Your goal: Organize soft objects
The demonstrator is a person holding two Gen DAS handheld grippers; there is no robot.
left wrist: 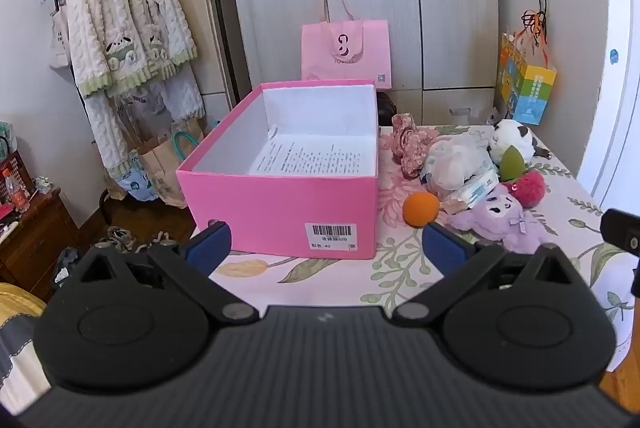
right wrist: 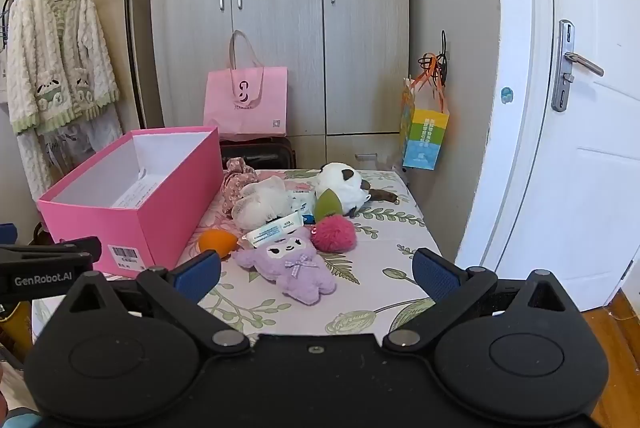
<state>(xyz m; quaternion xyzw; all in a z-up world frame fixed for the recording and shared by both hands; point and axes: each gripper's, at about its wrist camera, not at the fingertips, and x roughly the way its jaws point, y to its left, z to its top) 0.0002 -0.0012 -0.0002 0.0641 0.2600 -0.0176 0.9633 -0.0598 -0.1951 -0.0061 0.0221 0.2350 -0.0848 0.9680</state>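
Note:
An open pink box (left wrist: 280,204) (right wrist: 132,212) stands on the floral table, holding only a printed sheet. To its right lies a heap of soft things: a purple plush (left wrist: 504,220) (right wrist: 292,264), an orange ball (left wrist: 420,209) (right wrist: 216,242), a red fluffy ball (left wrist: 528,188) (right wrist: 334,233), a green sponge (left wrist: 514,162) (right wrist: 328,205), a white plush (left wrist: 452,164) (right wrist: 262,202), a panda plush (left wrist: 512,138) (right wrist: 344,182), a floral scrunchie (left wrist: 408,144) (right wrist: 236,180) and tissue packs (left wrist: 476,190) (right wrist: 276,228). My left gripper (left wrist: 326,250) is open and empty before the box. My right gripper (right wrist: 318,274) is open and empty before the purple plush.
A pink bag (left wrist: 346,50) (right wrist: 246,100) stands behind the table against the wardrobe. A colourful bag (left wrist: 524,84) (right wrist: 424,132) hangs at the right. A clothes rack with a robe (left wrist: 124,24) stands left. A white door (right wrist: 580,108) is at the right.

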